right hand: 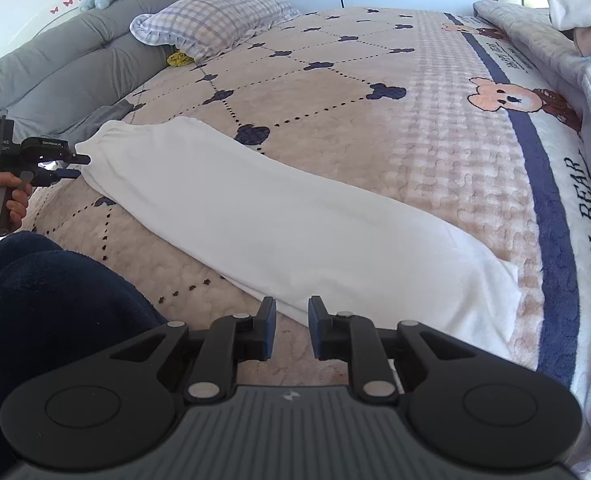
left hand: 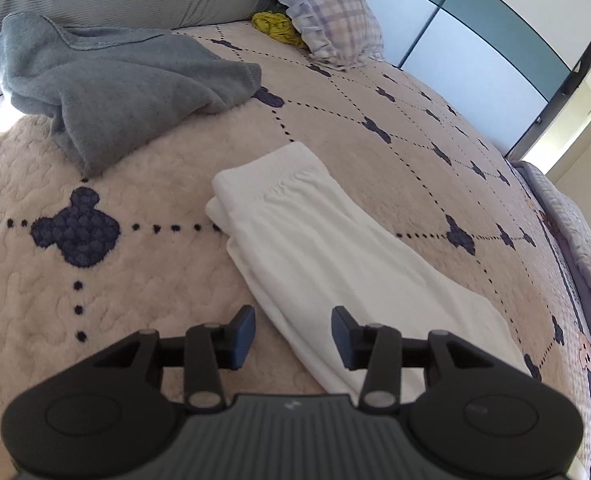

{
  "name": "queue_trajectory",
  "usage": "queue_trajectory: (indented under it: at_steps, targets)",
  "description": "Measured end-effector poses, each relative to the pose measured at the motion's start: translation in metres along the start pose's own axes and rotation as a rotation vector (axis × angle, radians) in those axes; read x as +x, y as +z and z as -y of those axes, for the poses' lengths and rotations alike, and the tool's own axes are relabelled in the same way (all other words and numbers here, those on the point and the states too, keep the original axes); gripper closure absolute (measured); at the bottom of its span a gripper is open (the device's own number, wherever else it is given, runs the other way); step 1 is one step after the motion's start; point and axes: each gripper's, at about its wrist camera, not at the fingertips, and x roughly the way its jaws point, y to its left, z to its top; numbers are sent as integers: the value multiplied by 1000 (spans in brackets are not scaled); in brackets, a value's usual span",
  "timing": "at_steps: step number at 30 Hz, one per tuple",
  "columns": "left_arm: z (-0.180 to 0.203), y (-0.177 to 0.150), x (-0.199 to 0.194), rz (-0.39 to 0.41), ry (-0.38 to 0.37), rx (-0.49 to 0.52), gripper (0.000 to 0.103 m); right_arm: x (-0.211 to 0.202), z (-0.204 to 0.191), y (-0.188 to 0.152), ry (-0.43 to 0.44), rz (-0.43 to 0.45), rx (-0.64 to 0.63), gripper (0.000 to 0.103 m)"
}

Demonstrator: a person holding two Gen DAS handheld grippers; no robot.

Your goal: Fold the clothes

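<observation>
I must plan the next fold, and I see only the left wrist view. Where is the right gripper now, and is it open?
Observer: The right gripper is open, at the near long edge of the white trousers, towards the leg end.
Operator: Where does the leg end lie?
Observer: Flat on the bed, close to the blue stripe of the blanket, not on it.
Operator: How does my left gripper look from there?
Observer: The left gripper is beside the waistband end; whether it touches, I cannot tell.

Folded garment lying lengthwise on the bed

The long white folded trousers (left hand: 335,248) lie on the quilted beige bedspread (left hand: 143,280); the crumpled grey sweater (left hand: 107,80) sits behind them, the checked pillow (left hand: 327,12) farther back.
</observation>
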Motion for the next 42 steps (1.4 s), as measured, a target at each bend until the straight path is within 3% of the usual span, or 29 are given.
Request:
queue_trajectory:
  at_steps: [2, 4, 7, 18, 24, 27, 32, 35, 37, 39, 42]
  targets:
    - [2, 3, 3, 15, 32, 11, 64, -3, 3, 0, -4, 12, 24, 84]
    - [4, 5, 6, 15, 58, 35, 86, -6, 5, -1, -12, 18, 37, 84]
    - [-1, 7, 5, 15, 62, 24, 98, -8, 8, -4, -23, 20, 53, 84]
    - [-18, 11, -9, 26, 10, 33, 100, -18, 26, -19, -62, 45, 187, 84]
    - [-29, 12, -12, 36, 32, 28, 102, -37, 45, -38, -127, 51, 299, 79]
    - [-33, 12, -17, 41, 1, 6, 101, -45, 59, -46, -121, 76, 386, 73]
    - [-17, 4, -34, 51, -34, 19, 96, -55, 79, -59, -108, 115, 534, 71]
    - [-1, -3, -40, 40, -53, 43, 87, -54, 87, -66, -126, 133, 631, 71]
    - [13, -10, -41, 32, -70, 87, 68, -54, 94, -70, -177, 156, 700, 71]
    - [27, -18, -39, 26, -73, 146, 56, -54, 99, -75, -166, 169, 744, 71]
    - [42, -29, -33, 15, -63, 209, 56, -49, 98, -79, -151, 146, 753, 72]
